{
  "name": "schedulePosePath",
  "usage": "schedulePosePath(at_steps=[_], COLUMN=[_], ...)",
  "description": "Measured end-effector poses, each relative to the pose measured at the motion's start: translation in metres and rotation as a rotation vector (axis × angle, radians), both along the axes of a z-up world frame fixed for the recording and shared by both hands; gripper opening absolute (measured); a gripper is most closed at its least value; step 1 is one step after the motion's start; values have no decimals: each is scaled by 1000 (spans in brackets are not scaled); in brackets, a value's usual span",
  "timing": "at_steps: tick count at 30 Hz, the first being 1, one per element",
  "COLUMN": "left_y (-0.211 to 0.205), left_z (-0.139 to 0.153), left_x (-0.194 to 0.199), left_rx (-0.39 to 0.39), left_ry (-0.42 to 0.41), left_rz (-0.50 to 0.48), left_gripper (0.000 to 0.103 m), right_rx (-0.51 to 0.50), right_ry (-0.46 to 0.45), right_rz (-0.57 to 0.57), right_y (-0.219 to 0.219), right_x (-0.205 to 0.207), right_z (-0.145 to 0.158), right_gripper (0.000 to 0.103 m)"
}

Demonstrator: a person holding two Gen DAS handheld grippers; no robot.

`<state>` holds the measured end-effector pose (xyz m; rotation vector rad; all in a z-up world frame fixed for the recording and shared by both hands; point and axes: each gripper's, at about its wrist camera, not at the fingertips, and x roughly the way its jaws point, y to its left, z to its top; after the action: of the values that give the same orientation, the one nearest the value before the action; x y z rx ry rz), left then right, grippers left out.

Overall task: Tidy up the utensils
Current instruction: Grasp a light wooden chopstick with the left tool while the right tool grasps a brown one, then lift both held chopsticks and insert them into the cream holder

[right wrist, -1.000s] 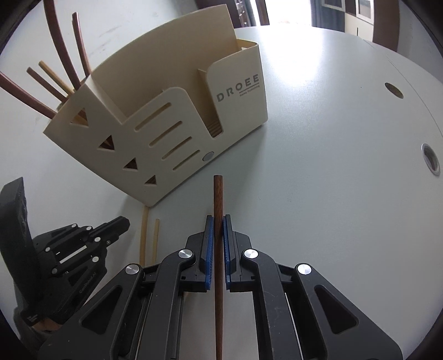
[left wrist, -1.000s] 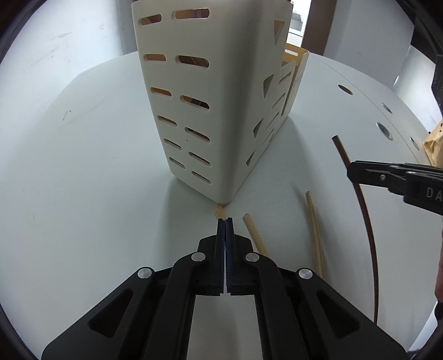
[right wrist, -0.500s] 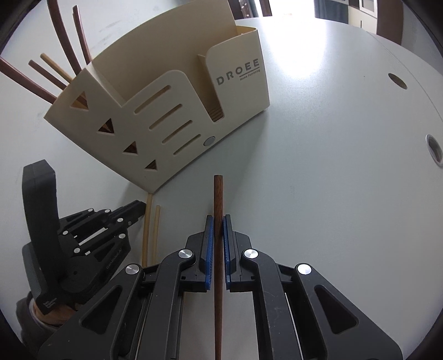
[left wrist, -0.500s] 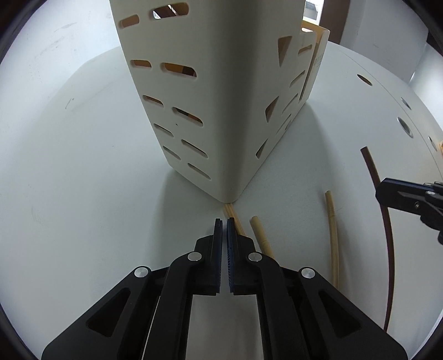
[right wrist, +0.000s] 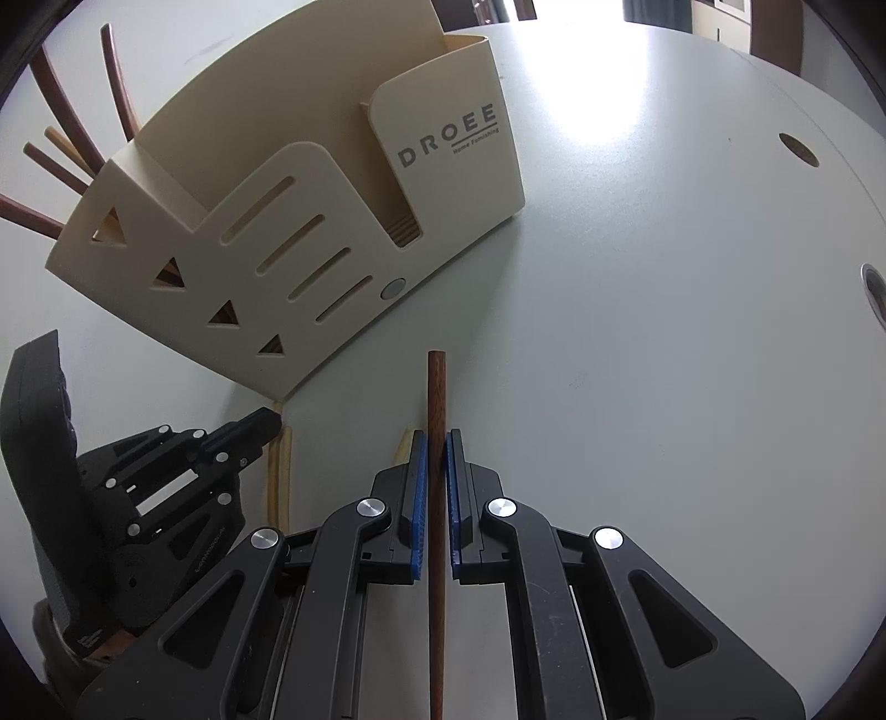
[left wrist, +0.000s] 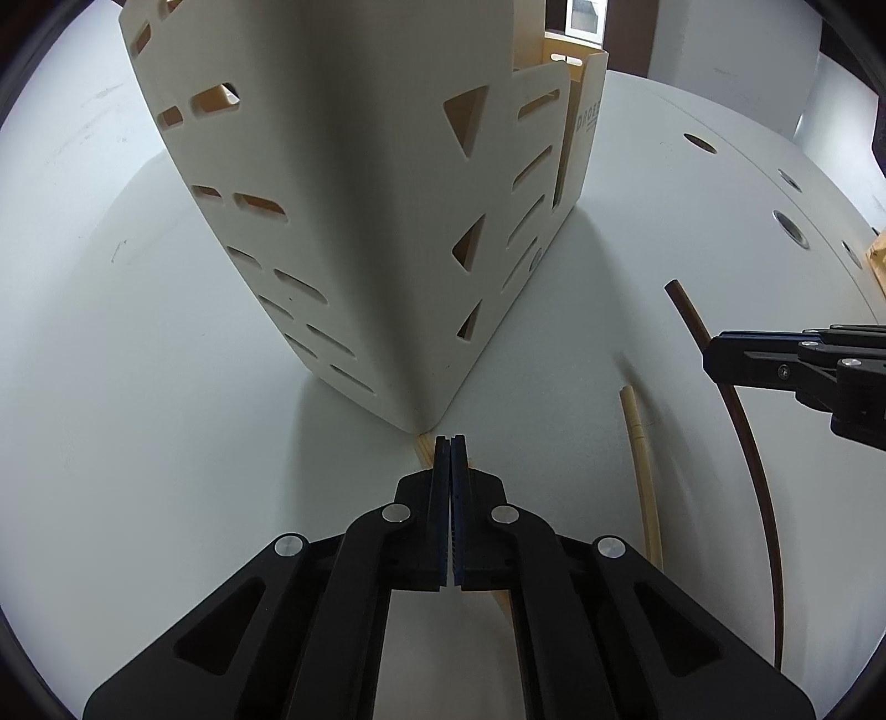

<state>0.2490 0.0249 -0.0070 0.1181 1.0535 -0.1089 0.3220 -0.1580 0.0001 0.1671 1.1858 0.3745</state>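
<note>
A cream utensil holder (left wrist: pixel 354 210) marked DROEE (right wrist: pixel 310 221) stands on the white table. Several dark and light chopsticks (right wrist: pixel 61 160) stick out of its left compartment. My right gripper (right wrist: pixel 435 443) is shut on a dark brown chopstick (right wrist: pixel 436 498); it also shows in the left wrist view (left wrist: pixel 736 410) beside the right gripper (left wrist: pixel 714 346). My left gripper (left wrist: pixel 449 440) is shut and empty, its tips close to the holder's near corner, over a light chopstick (left wrist: pixel 423 446). It also shows in the right wrist view (right wrist: pixel 271 421). Another light chopstick (left wrist: pixel 639 465) lies to the right.
Light chopsticks (right wrist: pixel 279 471) lie on the table by the holder's corner in the right wrist view. Round holes (left wrist: pixel 792 227) are set in the table (right wrist: pixel 664 332) at the right. A dark chair back (right wrist: pixel 775 27) stands beyond the far edge.
My left gripper has moved closer to the holder's corner, still shut. My right gripper has moved forward and left with the dark chopstick still in it.
</note>
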Motion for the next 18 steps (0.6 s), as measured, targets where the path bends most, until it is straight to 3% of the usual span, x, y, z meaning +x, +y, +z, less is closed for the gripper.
schedulePosePath(at_steps=[11,18], left_y=[36,21], left_z=[2,-4], left_x=[-3,5], left_rx=[-32,5], left_ry=[60,81], left_rz=[55,60], left_gripper=[6,13], right_rx=[7,18], right_ry=[2,-14], right_rz=[0,16], right_y=[-9,-12], right_x=[7,-4], right_z=[-4,5], right_gripper=[7,7])
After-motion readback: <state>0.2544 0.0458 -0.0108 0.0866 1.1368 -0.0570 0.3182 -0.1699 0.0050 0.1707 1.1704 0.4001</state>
